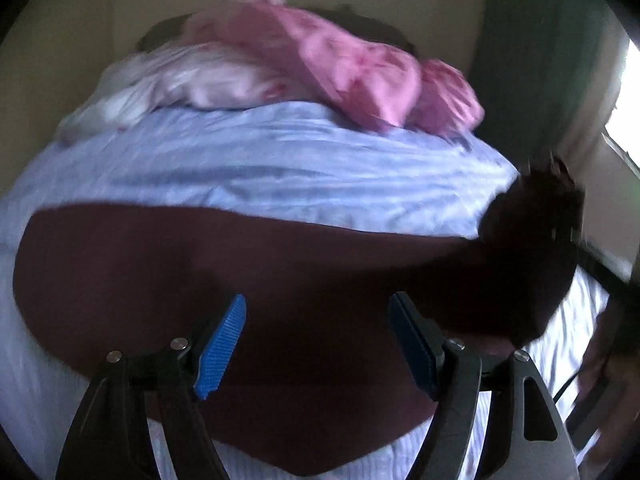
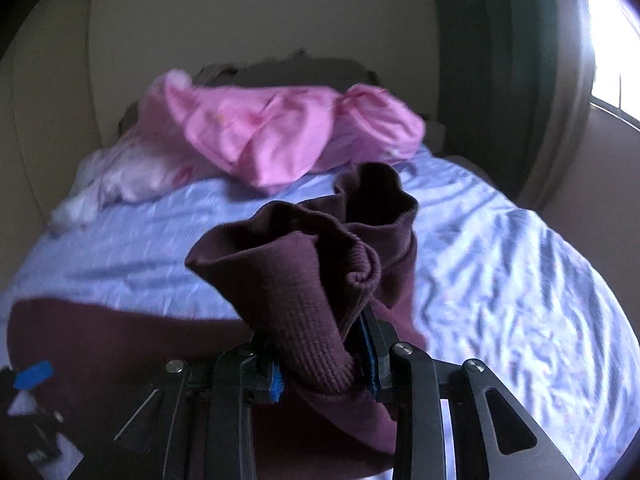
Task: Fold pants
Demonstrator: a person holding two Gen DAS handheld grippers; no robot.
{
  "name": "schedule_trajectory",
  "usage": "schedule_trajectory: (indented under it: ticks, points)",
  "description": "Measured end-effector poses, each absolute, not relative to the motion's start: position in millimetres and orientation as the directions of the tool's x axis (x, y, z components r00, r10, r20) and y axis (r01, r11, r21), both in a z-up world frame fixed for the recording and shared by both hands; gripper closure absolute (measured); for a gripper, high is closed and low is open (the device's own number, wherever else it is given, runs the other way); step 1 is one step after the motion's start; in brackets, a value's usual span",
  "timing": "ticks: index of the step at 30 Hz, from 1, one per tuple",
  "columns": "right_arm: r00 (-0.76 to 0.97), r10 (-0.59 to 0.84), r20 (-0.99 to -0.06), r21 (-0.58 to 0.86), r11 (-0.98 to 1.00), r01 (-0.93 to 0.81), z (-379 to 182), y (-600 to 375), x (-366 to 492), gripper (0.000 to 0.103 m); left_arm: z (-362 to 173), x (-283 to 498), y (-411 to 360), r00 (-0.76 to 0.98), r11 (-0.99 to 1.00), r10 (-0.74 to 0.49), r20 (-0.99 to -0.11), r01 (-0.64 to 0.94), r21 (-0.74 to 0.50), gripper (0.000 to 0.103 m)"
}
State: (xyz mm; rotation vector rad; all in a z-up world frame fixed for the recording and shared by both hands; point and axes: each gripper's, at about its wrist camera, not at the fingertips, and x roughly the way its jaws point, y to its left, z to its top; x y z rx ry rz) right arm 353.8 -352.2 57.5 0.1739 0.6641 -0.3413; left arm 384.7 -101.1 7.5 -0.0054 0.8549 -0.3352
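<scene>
Dark maroon pants [image 1: 200, 264] lie spread across the light blue bed sheet [image 1: 280, 160]. My left gripper [image 1: 317, 300] hovers over them, its blue pads [image 1: 220, 344] wide apart with nothing between them. My right gripper [image 2: 320, 356] is shut on the pants' ribbed cuffs [image 2: 304, 280], which bunch up above the jaws while the rest of the cloth trails down to the left. In the left wrist view this lifted end shows as a dark lump [image 1: 532, 248] at the right. One blue pad of the left gripper [image 2: 34, 374] shows at the lower left of the right wrist view.
Crumpled pink bedding [image 1: 320, 60] [image 2: 280, 132] and a pale pillow [image 1: 180, 80] fill the head of the bed. A wrinkled sheet [image 2: 500, 280] covers the right side. A dark green curtain [image 2: 480, 80] and a bright window [image 2: 612, 60] stand at the right. A hand [image 1: 608, 400] shows at the right edge.
</scene>
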Motion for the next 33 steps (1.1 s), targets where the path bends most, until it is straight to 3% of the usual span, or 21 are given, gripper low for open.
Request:
schedule_trajectory:
  ticks: [8, 18, 21, 22, 23, 24, 29, 33]
  points:
    - [0.705, -0.286, -0.649, -0.099, 0.951, 0.294, 11.4, -278.6, 369.9, 0.071, 6.7, 399.3, -59.9, 0.601, 0.952, -0.305, -0.738, 0.205, -0.227, 0.030]
    - [0.651, -0.326, -0.686, -0.261, 0.945, 0.198, -37.5, -229.3, 369.5, 0.062, 13.0, 401.5, -48.3, 0.648, 0.980, -0.197, -0.736, 0.156, -0.125, 0.025]
    - [0.647, -0.318, -0.693, -0.302, 0.943, 0.140, -40.9, -216.1, 362.8, 0.052, 15.7, 403.1, -39.7, 0.646, 0.982, -0.189, -0.740, 0.137, -0.132, 0.025]
    - [0.643, -0.289, -0.709, -0.300, 0.949, 0.096, -43.7, -209.7, 360.3, 0.027, 17.2, 402.5, -36.5, 0.647, 0.982, -0.187, -0.739, 0.131, -0.135, 0.025]
    - [0.644, -0.239, -0.726, -0.273, 0.961, 0.049, -44.6, -205.3, 359.6, 0.010, 18.7, 401.9, -34.2, 0.647, 0.982, -0.187, -0.739, 0.127, -0.137, 0.025]
    - [0.650, -0.161, -0.743, -0.236, 0.971, -0.029, -45.3, -192.8, 354.8, 0.010, 20.7, 400.9, -31.4, 0.647, 0.982, -0.188, -0.739, 0.127, -0.138, 0.025]
    - [0.704, -0.108, -0.702, -0.279, 0.951, -0.133, -35.8, -147.5, 339.0, 0.010, 35.9, 383.3, 3.7, 0.677, 0.986, -0.165, -0.717, 0.103, -0.130, 0.020]
    - [0.734, -0.001, -0.679, -0.154, 0.978, -0.141, -7.6, -147.1, 326.1, 0.010, 35.3, 362.9, 46.5, 0.694, 0.983, -0.145, -0.705, 0.018, -0.183, 0.017]
